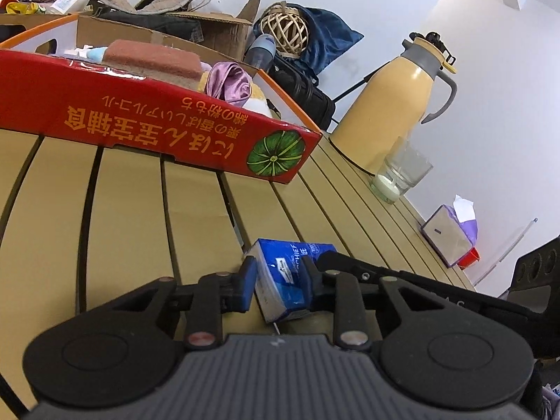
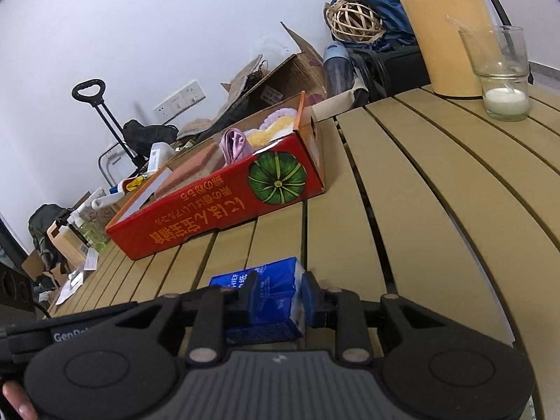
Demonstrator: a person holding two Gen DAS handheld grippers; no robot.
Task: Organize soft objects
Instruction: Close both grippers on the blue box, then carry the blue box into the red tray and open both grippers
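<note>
Tissue pack (image 1: 284,277), blue, lies on the slatted table (image 1: 133,217), pinched by left gripper (image 1: 280,281) and right gripper (image 2: 280,297); red box (image 1: 150,119) at twelve o'clock.

My left gripper (image 1: 280,280) is matte black: two round hubs, angular link arms, silver and coppery rivets, blue pads on the fingers (image 1: 246,281). A ribbed grey body sits between the hubs with a small pale mark. My right gripper (image 2: 280,294) has the same build, blue pads too. White lettering, "Gen" and cut-off letters, shows on a black bar at its left.
</note>
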